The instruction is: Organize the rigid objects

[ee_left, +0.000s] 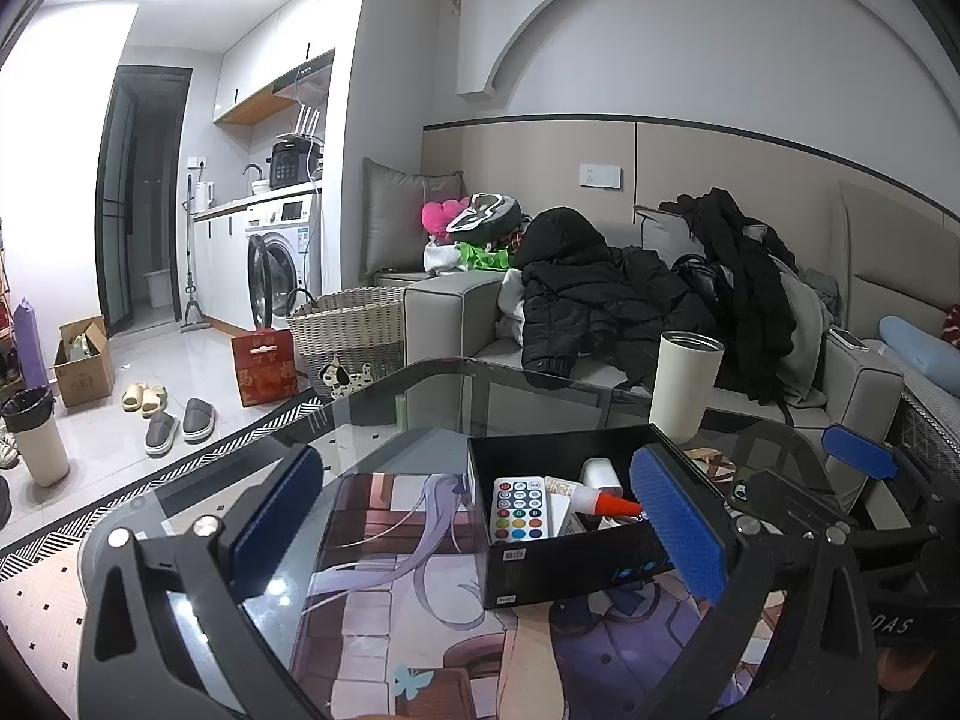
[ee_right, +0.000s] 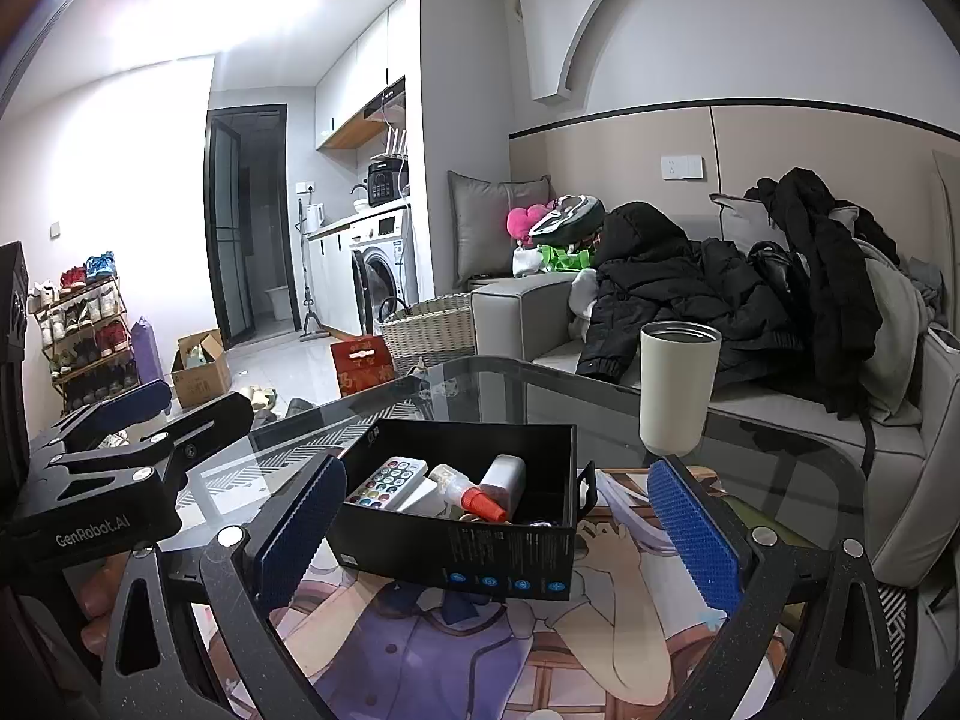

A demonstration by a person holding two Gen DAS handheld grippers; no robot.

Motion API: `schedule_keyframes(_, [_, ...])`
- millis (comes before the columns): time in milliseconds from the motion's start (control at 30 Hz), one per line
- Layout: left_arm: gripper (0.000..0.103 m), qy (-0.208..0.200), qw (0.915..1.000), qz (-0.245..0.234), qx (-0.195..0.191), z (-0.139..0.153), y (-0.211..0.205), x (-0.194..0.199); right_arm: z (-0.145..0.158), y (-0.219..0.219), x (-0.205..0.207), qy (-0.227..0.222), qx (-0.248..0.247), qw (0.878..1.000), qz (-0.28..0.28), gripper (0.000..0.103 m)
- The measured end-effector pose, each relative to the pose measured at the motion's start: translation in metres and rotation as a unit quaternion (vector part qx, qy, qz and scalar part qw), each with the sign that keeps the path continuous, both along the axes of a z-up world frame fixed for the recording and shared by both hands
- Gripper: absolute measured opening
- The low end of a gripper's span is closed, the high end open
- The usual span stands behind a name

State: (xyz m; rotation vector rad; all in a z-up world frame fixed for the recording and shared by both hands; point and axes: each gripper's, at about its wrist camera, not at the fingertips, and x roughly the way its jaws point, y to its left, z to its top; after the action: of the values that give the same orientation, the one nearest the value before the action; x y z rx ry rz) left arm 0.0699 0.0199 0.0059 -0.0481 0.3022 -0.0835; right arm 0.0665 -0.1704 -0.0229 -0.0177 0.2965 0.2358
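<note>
The black box (ee_right: 456,531) is my landmark, sitting on the printed mat (ee_right: 420,648) on the glass table (ee_right: 780,450), open-topped, with everything I care about already lying inside it. At its left end lies the white remote (ee_right: 384,483) with coloured buttons, flat and face up. Beside that, toward the middle, the glue bottle (ee_right: 462,489) lies on its side, red nozzle pointing to the box's near wall. Behind the nozzle a small white container (ee_right: 503,476) leans. There's more under them, too hidden to name.

Handling, as I judge it: all of this looks light, hard plastic. The remote is thin and slick, so I'd pinch it across its narrow width. The glue bottle is round and may roll or squeeze a little; I'd take it at the body, not the nozzle. The box itself looks like thin card, light, likely to slide on the mat if nudged; its near wall is the obvious place to take hold.

My right gripper (ee_right: 498,546) is spread wide, nothing between the pads, straddling the box's near side. The left gripper (ee_left: 480,534) is also apart and empty, its right pad just at the box's near right corner.

Outward from the box: a white tumbler (ee_right: 678,387) stands behind its right end, apart from it, with the sofa (ee_right: 510,312) and piled dark jackets (ee_right: 690,294) beyond.
</note>
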Motion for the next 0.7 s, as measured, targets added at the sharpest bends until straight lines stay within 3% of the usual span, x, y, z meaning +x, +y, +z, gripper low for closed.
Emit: schedule_keyframes(700, [0.103, 0.002, 1.0000, -0.001, -0.001, 0.0010, -0.0022, -0.0011, 0.0005, 0.0007, -0.0006, 0.000, 0.000, 1.000, 0.000, 0.102])
